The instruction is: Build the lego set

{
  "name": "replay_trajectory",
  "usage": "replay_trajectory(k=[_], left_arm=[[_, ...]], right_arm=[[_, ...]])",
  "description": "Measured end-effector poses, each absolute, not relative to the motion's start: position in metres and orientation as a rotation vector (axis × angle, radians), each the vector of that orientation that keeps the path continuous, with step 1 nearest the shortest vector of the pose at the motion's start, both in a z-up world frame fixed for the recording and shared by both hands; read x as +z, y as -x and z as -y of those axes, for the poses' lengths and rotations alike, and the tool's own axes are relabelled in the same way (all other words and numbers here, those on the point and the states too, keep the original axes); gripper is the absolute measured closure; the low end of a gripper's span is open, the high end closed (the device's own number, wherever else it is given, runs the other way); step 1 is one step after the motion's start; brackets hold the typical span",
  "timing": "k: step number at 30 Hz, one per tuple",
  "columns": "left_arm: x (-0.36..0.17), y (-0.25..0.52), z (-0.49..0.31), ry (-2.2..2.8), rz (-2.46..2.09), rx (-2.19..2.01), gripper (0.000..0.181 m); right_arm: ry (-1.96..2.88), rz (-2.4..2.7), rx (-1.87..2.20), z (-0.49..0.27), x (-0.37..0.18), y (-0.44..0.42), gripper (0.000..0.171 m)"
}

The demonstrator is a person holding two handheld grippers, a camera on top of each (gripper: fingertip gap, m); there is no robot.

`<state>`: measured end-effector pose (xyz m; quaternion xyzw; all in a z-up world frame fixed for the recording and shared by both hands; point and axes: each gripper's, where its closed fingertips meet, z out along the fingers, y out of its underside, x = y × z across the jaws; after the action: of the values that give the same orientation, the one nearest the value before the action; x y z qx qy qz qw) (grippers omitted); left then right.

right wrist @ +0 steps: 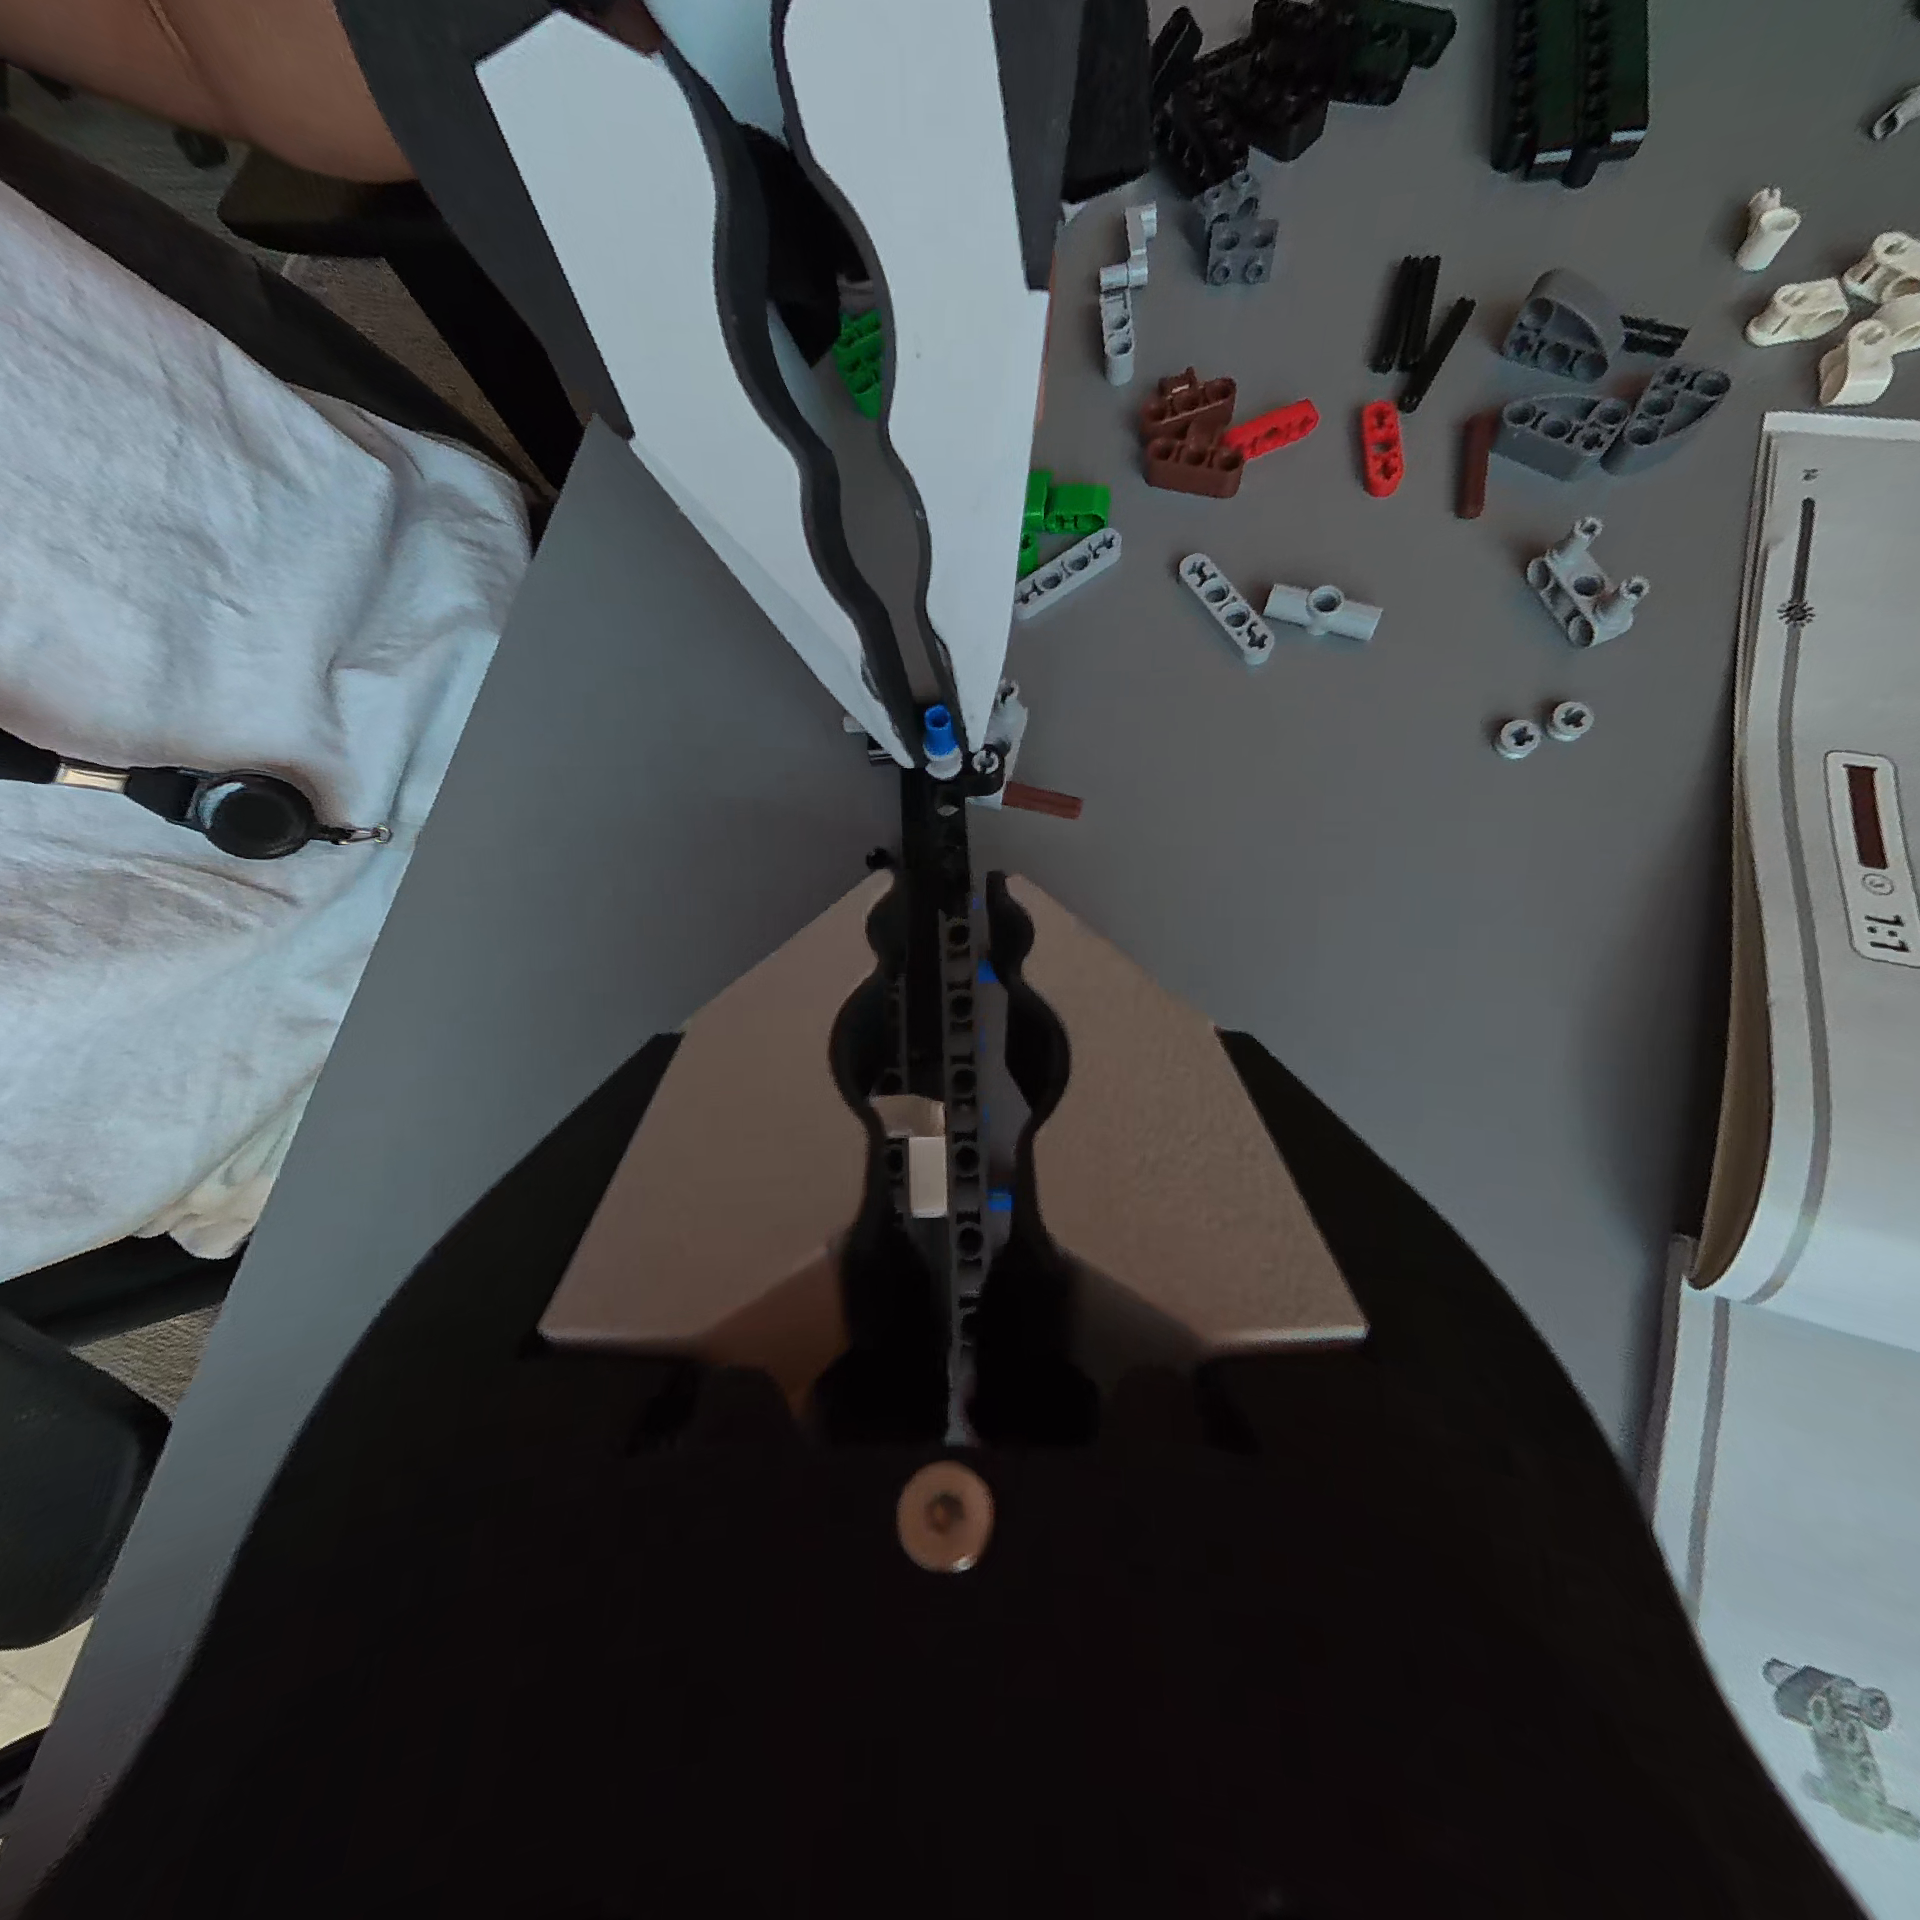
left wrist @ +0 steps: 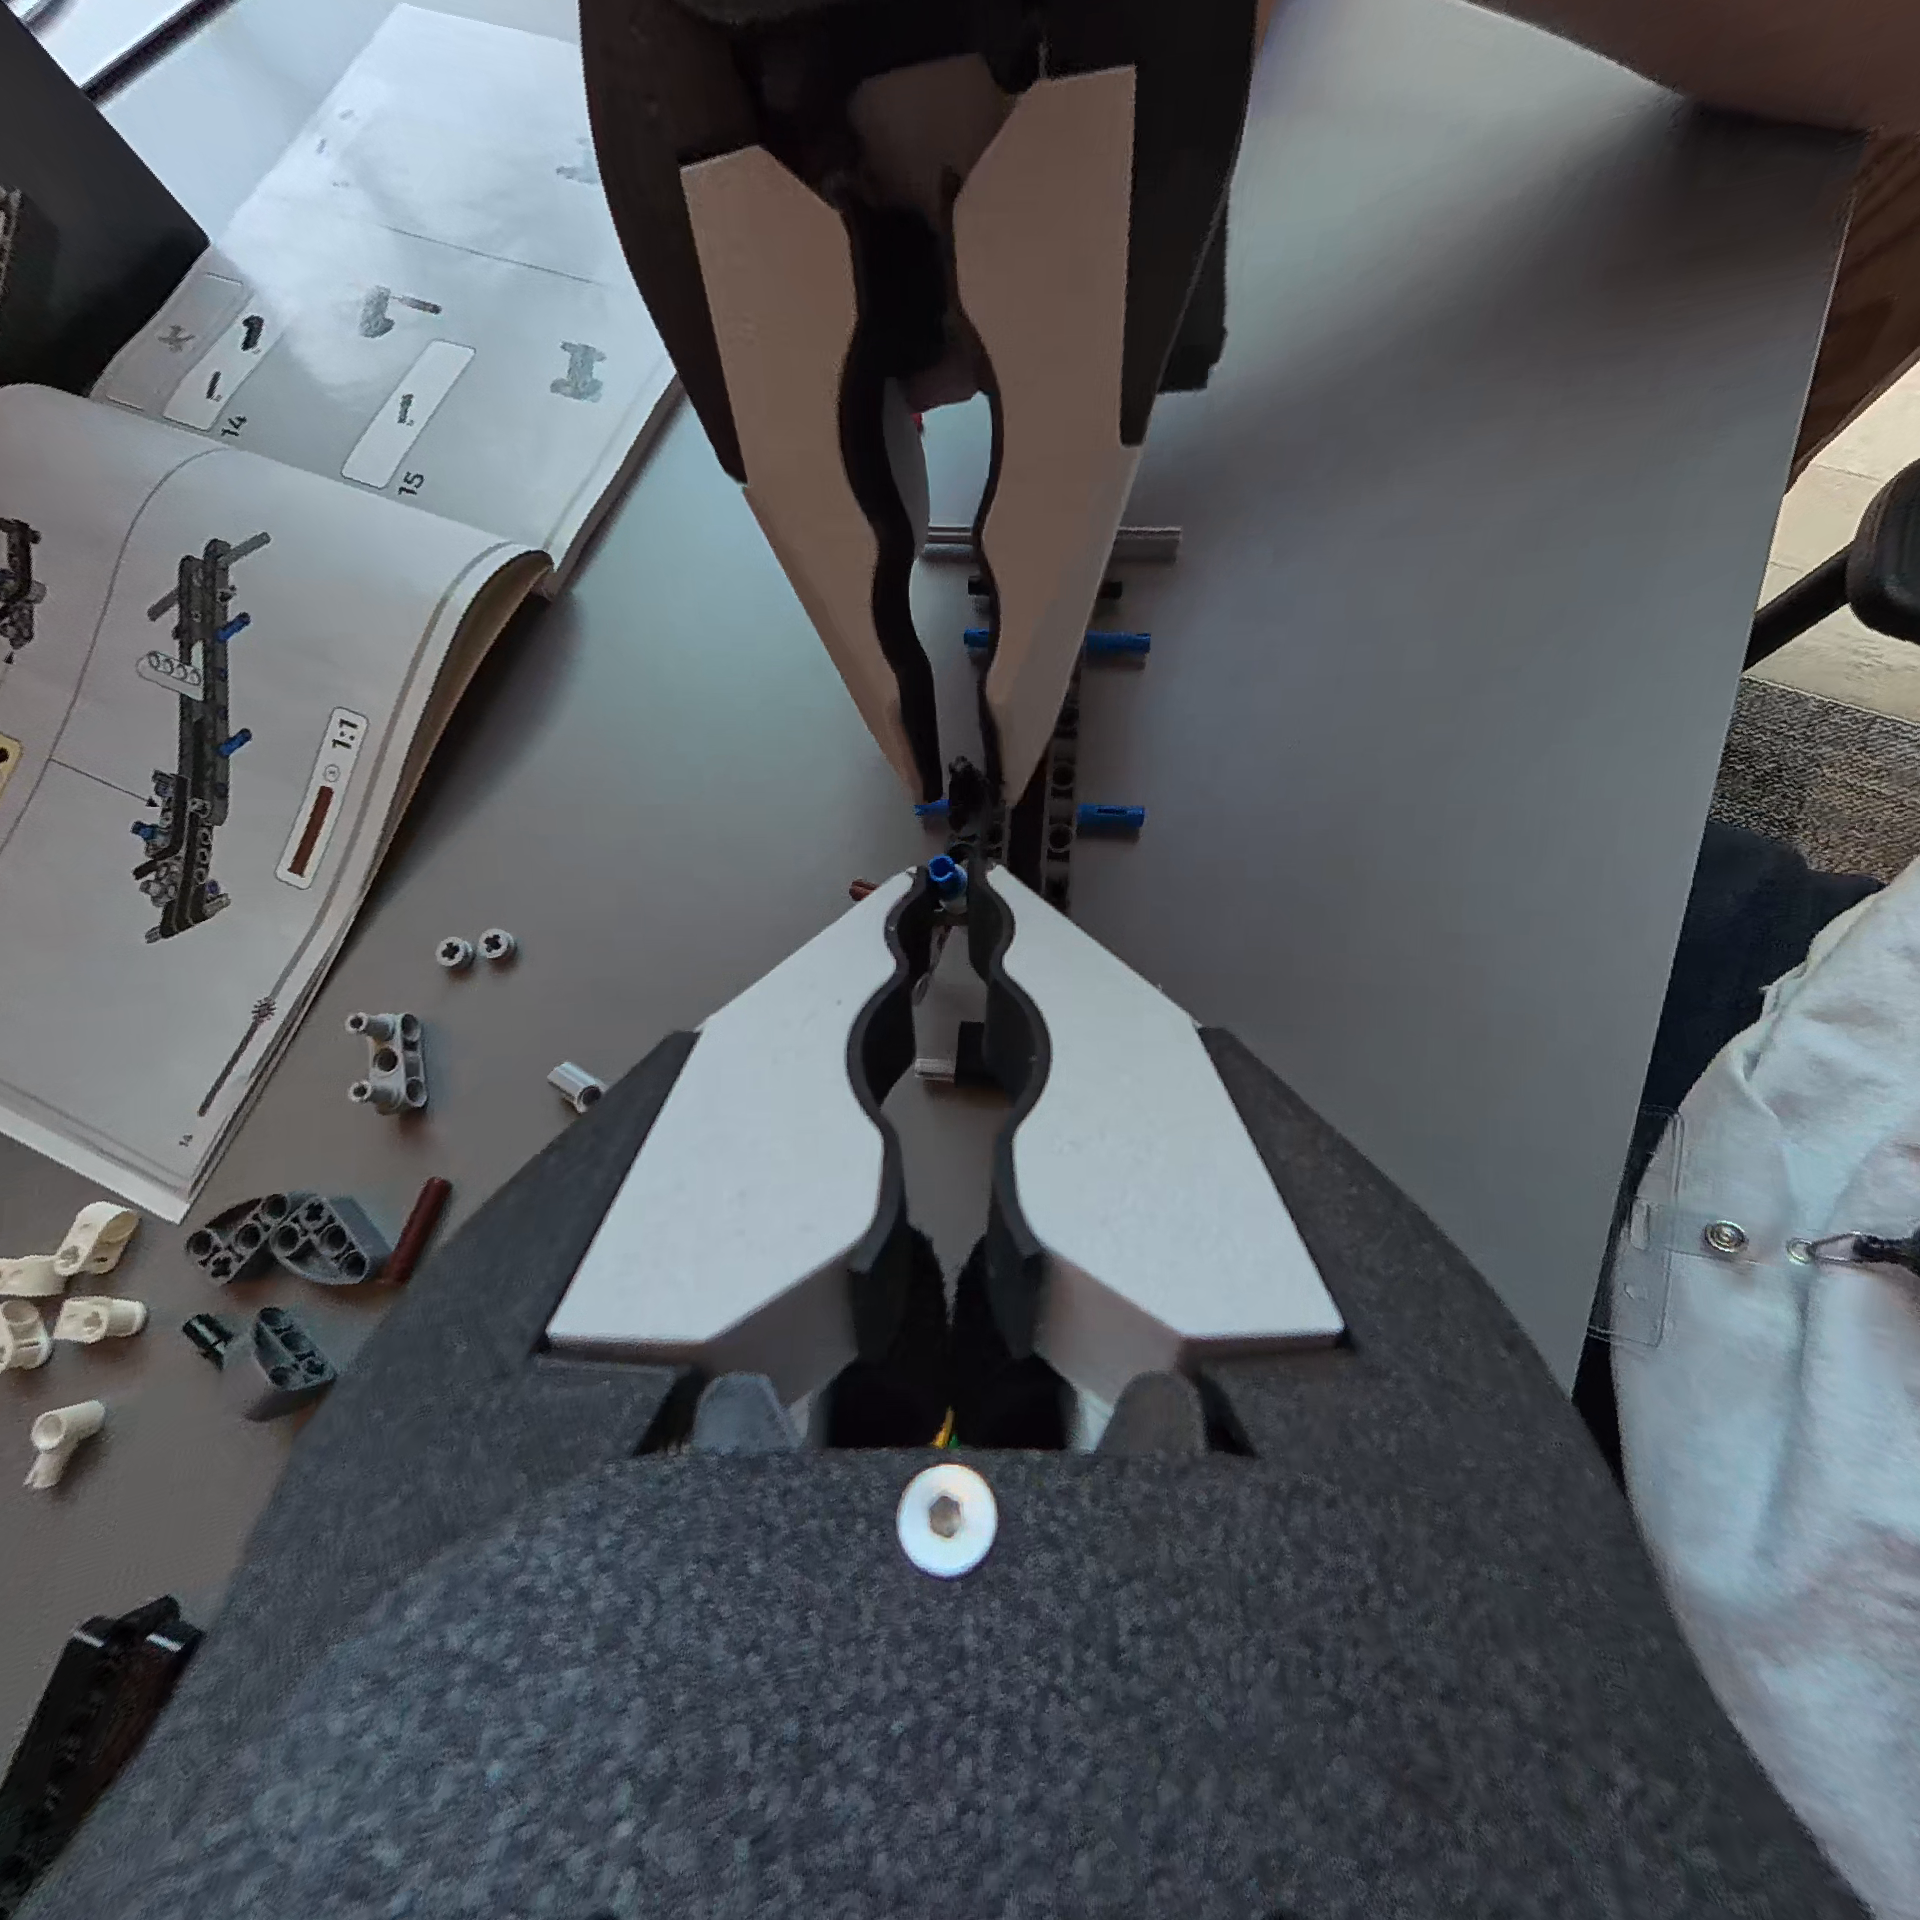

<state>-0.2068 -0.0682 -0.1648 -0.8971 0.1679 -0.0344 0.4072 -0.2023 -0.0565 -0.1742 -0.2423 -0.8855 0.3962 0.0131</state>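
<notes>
Left wrist view: left gripper [left wrist: 951, 881] is reaching forward low over the grey table [left wrist: 1403, 520], jaws nearly together and pinching a small blue pin [left wrist: 948, 871] at the tips. Right gripper [left wrist: 961, 774] is coming in from the opposite side, tip to tip with it, clamping the long dark Technic beam assembly [left wrist: 1060, 790] with blue pins sticking out sideways. Open instruction booklet [left wrist: 260, 644] is lying to the left; its print is left unquoted. Loose grey, white and brown parts are sitting beside it.

Right wrist view: right gripper [right wrist: 940, 883] is squeezing the beam assembly [right wrist: 940, 831], which runs lengthwise between its fingers. Left gripper [right wrist: 935, 743] is holding the blue pin [right wrist: 937, 727] against the beam's far end. Red, green, grey and black pieces are scattered on the table [right wrist: 1299, 883]. White garment with a badge reel [right wrist: 244, 810] is showing at the left.
</notes>
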Motion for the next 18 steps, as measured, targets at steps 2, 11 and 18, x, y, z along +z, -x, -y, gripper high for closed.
replay_trajectory(k=[2,11,18], left_arm=[[-0.165,0.208,0.067,2.273,-0.433,-0.065,0.177],[-0.166,0.201,0.057,2.264,-0.430,-0.099,0.177],[-0.168,0.200,0.056,2.279,-0.456,-0.065,0.177]], right_arm=[[0.711,2.735,1.196,0.055,-0.174,0.204,0.168],[0.766,2.752,1.185,0.045,-0.175,0.196,0.168],[0.780,2.761,1.164,0.044,-0.178,0.195,0.168]])
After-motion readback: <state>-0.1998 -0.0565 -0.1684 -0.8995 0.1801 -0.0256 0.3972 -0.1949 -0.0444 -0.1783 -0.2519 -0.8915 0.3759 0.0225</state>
